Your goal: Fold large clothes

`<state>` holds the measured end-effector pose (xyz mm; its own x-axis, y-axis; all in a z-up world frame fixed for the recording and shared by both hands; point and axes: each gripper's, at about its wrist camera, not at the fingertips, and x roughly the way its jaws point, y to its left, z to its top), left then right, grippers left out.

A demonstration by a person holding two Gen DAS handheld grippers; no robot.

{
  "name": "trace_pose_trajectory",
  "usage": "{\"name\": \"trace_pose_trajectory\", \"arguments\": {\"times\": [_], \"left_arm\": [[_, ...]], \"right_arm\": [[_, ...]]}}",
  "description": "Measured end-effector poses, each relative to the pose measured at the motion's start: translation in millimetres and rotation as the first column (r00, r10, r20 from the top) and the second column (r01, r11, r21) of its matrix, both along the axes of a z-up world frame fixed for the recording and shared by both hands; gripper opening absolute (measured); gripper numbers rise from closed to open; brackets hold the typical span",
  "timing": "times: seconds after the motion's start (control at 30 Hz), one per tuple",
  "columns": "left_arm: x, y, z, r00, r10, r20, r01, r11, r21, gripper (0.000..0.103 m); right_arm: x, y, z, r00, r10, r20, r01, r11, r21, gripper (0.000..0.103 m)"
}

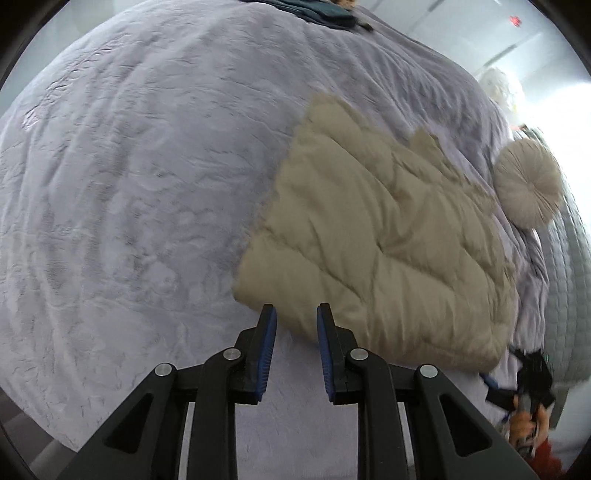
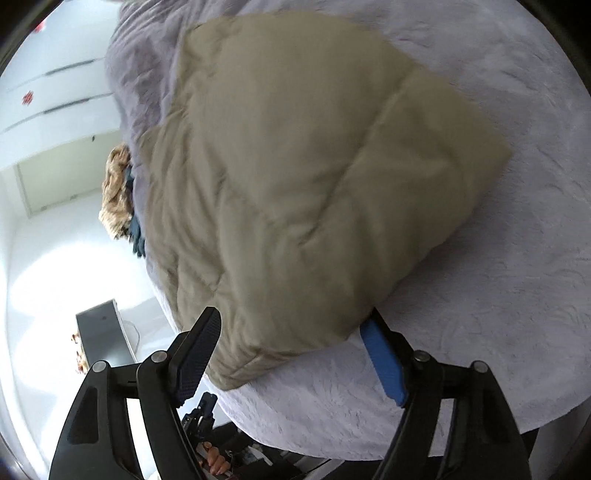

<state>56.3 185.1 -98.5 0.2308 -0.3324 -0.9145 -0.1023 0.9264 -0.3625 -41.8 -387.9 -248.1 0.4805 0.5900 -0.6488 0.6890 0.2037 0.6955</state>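
Observation:
A beige quilted puffer jacket (image 1: 380,236) lies folded into a thick rectangle on the lavender plush blanket (image 1: 129,184) that covers the bed. My left gripper (image 1: 295,308) hovers just off the jacket's near corner, its blue pads apart with nothing between them. In the right wrist view the jacket (image 2: 295,177) fills the middle. My right gripper (image 2: 291,314) stands wide open astride its near corner, with neither pad pressing the fabric. The right gripper also shows in the left wrist view as a blurred dark shape (image 1: 532,373) at the lower right.
A round beige cushion (image 1: 528,184) sits at the bed's right edge beside a grey quilted side (image 1: 569,266). Dark teal clothes (image 1: 317,11) lie at the far end. A brown fuzzy garment (image 2: 116,192) lies by the bed edge. A grey box (image 2: 103,336) stands on the white floor.

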Motion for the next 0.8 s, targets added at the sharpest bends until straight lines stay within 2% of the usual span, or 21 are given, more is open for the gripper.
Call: {"name": "trace_pose_trajectory", "arguments": {"times": [0.03,0.07,0.1,0.2,0.23,0.27,0.33,0.47,0.57,0.7,0.77,0.8], "left_arm": [[3.0,2.5,-2.2,1.000,0.010,-0.008,-0.009,1.000,0.002,0.055],[5.7,3.4,-3.1,1.000,0.018,-0.007,-0.017,1.000,0.007,0.080],[9.4,1.6,-2.3,1.000,0.021,0.008,-0.021,1.000,0.016,0.083],[19.1,-7.9,-2.9,1.000,-0.013,0.005,0.013,1.000,0.028,0.083],[20.4,-9.7,-3.4,1.000,-0.018,0.002,0.018,0.999,0.030,0.083],[22.0,-11.3,-4.2,1.000,-0.027,-0.003,0.027,0.999,0.037,0.083],[23.4,-14.7,-3.8,0.999,-0.034,-0.005,0.034,0.998,0.045,0.083],[26.2,-20.4,-2.0,0.999,-0.050,0.002,0.050,0.995,0.088,0.083],[28.6,-24.6,0.9,0.997,-0.079,0.007,0.077,0.990,0.121,0.083],[37.5,-29.0,10.1,0.993,-0.110,0.034,0.103,0.982,0.158,0.083],[45.3,-32.5,12.1,0.991,-0.127,0.041,0.118,0.978,0.174,0.083],[49.9,-35.2,13.1,0.989,-0.138,0.047,0.128,0.976,0.178,0.083]], "right_arm": [[-12.5,4.8,-4.7,1.000,-0.011,-0.006,0.011,1.000,0.007,0.080],[-16.0,0.7,-9.2,1.000,-0.025,-0.019,0.025,1.000,0.007,0.080],[-19.9,2.8,-15.7,0.999,-0.030,-0.028,0.030,1.000,-0.003,0.080],[-25.2,5.6,-13.0,0.998,-0.038,-0.048,0.035,0.998,-0.056,0.078],[-25.9,2.9,-11.5,0.998,-0.042,-0.053,0.037,0.996,-0.080,0.073],[-28.3,2.6,-11.0,0.998,-0.041,-0.051,0.037,0.995,-0.090,0.063],[-23.9,-3.5,-4.6,0.998,-0.030,-0.057,0.024,0.993,-0.112,0.057],[-2.4,2.7,11.1,0.997,0.016,-0.069,-0.027,0.986,-0.166,0.056],[16.8,22.0,26.6,0.985,0.146,-0.094,-0.163,0.965,-0.207,0.056],[33.3,41.7,52.3,0.914,0.385,-0.127,-0.403,0.897,-0.181,0.060],[32.4,40.9,76.4,0.905,0.422,-0.050,-0.424,0.885,-0.194,0.060],[31.6,36.6,87.5,0.915,0.402,0.019,-0.392,0.901,-0.187,0.060]]}}
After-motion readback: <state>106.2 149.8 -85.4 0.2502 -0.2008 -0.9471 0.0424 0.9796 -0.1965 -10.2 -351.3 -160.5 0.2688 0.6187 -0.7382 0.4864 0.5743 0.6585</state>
